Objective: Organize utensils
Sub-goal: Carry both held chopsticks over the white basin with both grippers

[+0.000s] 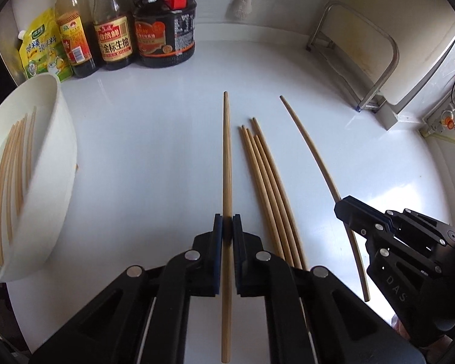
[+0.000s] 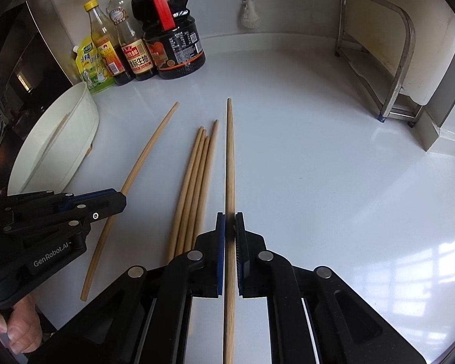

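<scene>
Nearest the lens, our left tongs (image 1: 227,223) are pressed together on a single chopstick (image 1: 226,151), pinching it around mid-length so both ends stick out; our right tongs (image 2: 230,221) likewise pinch a second chopstick (image 2: 230,157). We judge these bamboo sticks light, stiff and smooth, so a thin round shaft can swivel or slide between flat pads; a hold near the middle, as now, seems best balanced, with firm but not crushing pressure. Between the two held sticks, a bundle of four chopsticks (image 1: 267,188) lies on the white bench (image 1: 154,139), waiting. Off to the left sits the white tub (image 1: 60,157), already holding several chopsticks, with sauce bottles (image 1: 112,30) standing behind it.
</scene>
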